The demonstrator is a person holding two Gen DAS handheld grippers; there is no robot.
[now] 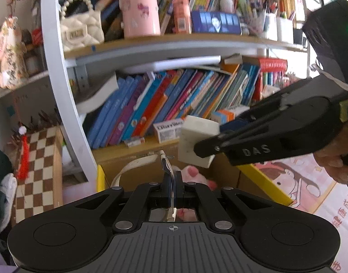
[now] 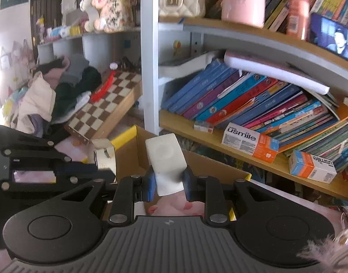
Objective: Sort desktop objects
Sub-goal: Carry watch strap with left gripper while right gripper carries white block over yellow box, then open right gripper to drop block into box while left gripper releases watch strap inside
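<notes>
white block (image 2: 166, 159) clamped between right gripper (image 2: 168, 182) pads

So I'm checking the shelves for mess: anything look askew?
Yes. The books on the lower shelf slump sideways instead of standing upright, and two toothpaste boxes lie loose in front of them.

Black tongs (image 2: 169, 183) with blue pads (image 2: 150, 185), silver screws, ribbed grey base, white "DAS" lettering.

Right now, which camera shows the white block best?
The right wrist view: the white block sits centred and close between the right gripper's fingers. The left wrist view shows it farther off, partly hidden by that gripper.
</notes>
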